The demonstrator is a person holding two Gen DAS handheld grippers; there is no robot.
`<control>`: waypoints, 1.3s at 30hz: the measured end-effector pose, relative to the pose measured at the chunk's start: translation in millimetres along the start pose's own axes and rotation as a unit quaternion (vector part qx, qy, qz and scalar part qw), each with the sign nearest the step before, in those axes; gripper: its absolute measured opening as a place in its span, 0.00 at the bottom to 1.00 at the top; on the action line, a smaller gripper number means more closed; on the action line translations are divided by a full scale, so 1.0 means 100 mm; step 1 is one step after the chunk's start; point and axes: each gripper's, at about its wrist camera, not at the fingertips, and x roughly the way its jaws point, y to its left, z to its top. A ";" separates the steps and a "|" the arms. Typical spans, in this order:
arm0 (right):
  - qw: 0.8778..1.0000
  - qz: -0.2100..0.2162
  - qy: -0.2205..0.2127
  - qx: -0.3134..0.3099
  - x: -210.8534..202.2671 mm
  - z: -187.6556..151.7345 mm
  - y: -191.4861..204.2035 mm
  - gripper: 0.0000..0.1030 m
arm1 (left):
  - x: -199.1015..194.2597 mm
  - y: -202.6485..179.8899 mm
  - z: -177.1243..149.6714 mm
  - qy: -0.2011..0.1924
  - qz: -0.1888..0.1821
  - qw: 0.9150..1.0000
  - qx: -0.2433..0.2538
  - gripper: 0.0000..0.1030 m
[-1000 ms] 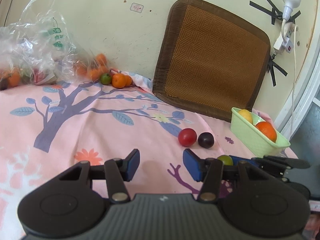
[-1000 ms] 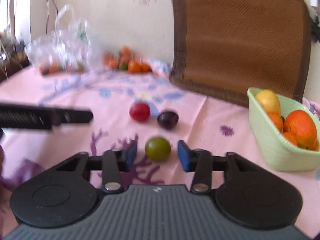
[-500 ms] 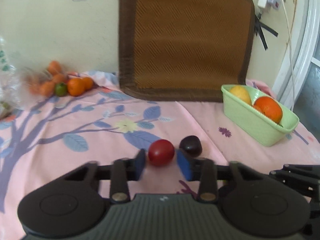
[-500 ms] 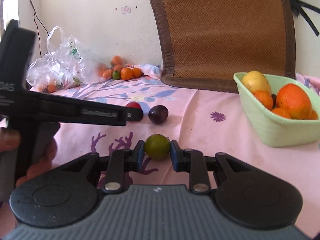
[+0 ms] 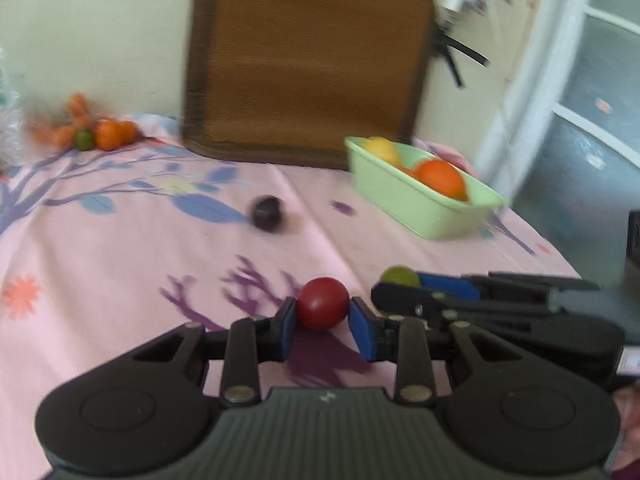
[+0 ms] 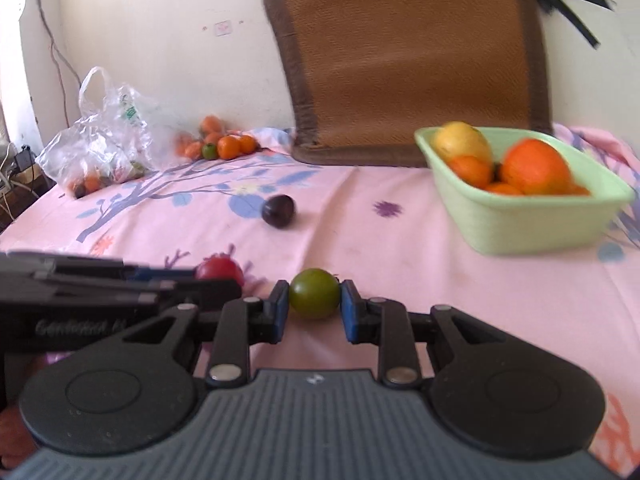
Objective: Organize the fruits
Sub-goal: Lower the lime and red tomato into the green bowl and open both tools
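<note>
Underneath everything lies a pink cloth (image 6: 400, 248) printed with a tree, leaves and flowers, spread up to a cream wall (image 6: 160, 20). A brown woven mat (image 6: 408, 56) leans on that wall, and a window frame (image 5: 560, 80) edges the left wrist view. The left gripper (image 5: 322, 320) is clamped on a red fruit (image 5: 322, 303); just beside it, the right gripper (image 6: 314, 306) pinches a green fruit (image 6: 314, 293). A dark plum (image 6: 279, 211) sits alone on the cloth further back. The green basket (image 6: 520, 224) near the mat holds oranges and a yellow fruit. A heap of small oranges (image 6: 224, 144) lies at the wall beside a clear plastic bag (image 6: 100, 140), its contents hard to tell. Blur softens the left wrist view, and whether either held fruit touches the cloth cannot be told.
</note>
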 end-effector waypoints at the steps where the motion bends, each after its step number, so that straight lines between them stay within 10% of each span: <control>1: 1.000 -0.004 -0.004 0.005 -0.07 -0.03 -0.05 0.29 | 0.01 -0.08 -0.01 0.001 -0.003 1.000 0.011 0.28; 23: 0.981 -0.118 -0.128 0.090 -0.20 0.40 -1.32 0.30 | 1.11 -0.84 1.11 -0.013 -0.064 0.998 0.020 0.29; 27: 0.979 -0.120 -0.134 0.094 -0.19 0.37 -1.39 0.47 | 1.24 -0.80 1.08 -0.007 -0.058 0.998 0.011 0.33; 39: 0.958 -0.122 -0.158 0.204 -0.34 0.30 -1.73 0.54 | 0.37 -0.11 0.75 -0.075 0.006 0.995 -0.063 0.35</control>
